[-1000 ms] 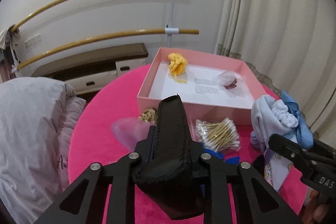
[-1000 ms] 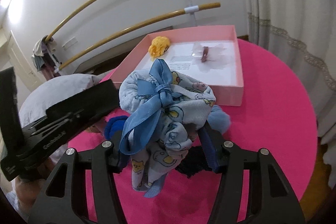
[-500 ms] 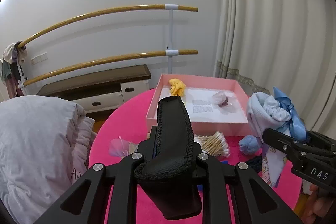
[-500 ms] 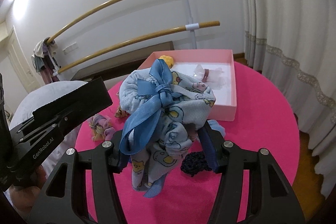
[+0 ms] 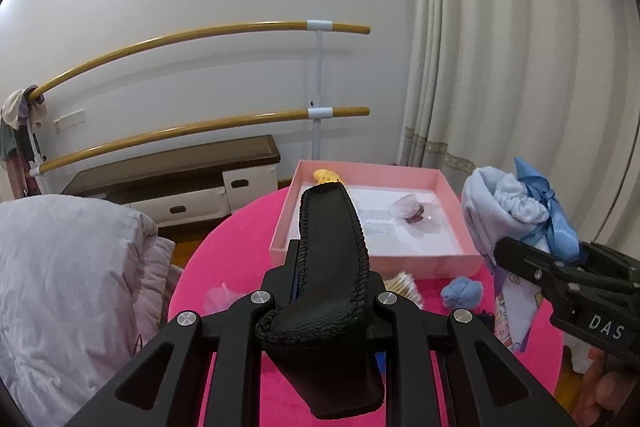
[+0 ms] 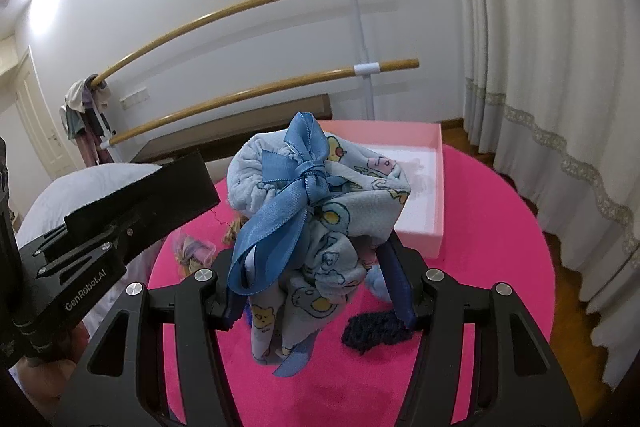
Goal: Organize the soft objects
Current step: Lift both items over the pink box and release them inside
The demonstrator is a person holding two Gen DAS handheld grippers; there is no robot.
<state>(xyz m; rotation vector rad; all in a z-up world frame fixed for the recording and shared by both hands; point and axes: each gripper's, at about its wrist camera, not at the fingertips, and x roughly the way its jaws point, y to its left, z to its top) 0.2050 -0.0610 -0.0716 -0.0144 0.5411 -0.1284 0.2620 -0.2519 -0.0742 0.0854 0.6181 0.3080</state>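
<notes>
My left gripper (image 5: 326, 291) is shut on a long black stitched pouch (image 5: 330, 227), held above the round pink table (image 5: 240, 247). In the right wrist view my right gripper (image 6: 316, 291) is shut on a light blue printed cloth bundle (image 6: 352, 211) tied with a blue ribbon (image 6: 296, 195), also lifted off the table. Behind both stands a pink box (image 5: 376, 261) holding a yellow soft item (image 5: 326, 175) and a pinkish wrapped item (image 5: 412, 211). The cloth bundle (image 5: 504, 211) and right gripper (image 5: 560, 279) show at the right of the left wrist view.
On the table lie cotton swabs (image 5: 402, 285), a blue fluffy ball (image 5: 462, 293), a dark knitted piece (image 6: 378, 333) and a pastel packet (image 6: 192, 251). A grey duvet (image 5: 60, 287) is at the left. Wooden wall bars (image 5: 200, 127) and curtains (image 5: 520, 67) stand behind.
Both grippers rose with their loads and pulled back, so the table and pink box now look lower and smaller. Both grips stayed the same.
</notes>
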